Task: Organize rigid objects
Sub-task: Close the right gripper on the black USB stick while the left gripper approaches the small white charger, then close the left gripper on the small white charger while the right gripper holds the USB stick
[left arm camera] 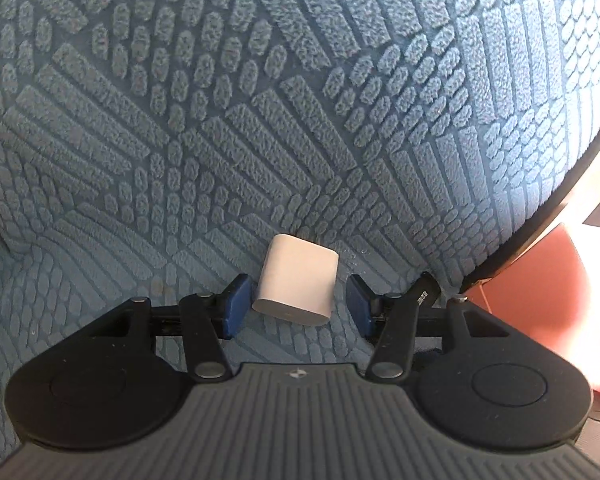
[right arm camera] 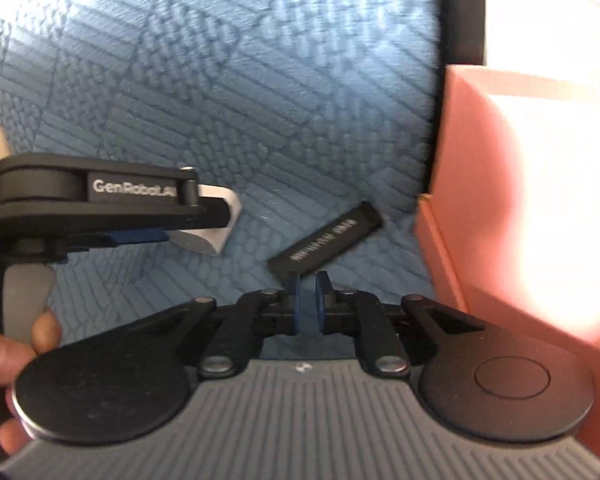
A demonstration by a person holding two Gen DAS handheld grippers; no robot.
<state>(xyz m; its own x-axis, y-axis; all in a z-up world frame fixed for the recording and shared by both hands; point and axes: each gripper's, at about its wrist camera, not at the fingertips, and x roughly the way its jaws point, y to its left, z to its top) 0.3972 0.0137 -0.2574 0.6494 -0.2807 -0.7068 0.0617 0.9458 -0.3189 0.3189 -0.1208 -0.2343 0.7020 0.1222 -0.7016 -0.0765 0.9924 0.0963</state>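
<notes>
A small white rounded block lies on the blue textured cushion. My left gripper is open, its blue pads either side of the block with small gaps. In the right wrist view the left gripper shows from the side over the white block. A flat black bar with white print lies on the cushion just ahead of my right gripper. The right gripper's pads stand nearly together with a narrow gap, holding nothing.
A pink open box stands at the right of the cushion; it also shows in the left wrist view. A black cushion edge runs behind it. A hand holds the left gripper.
</notes>
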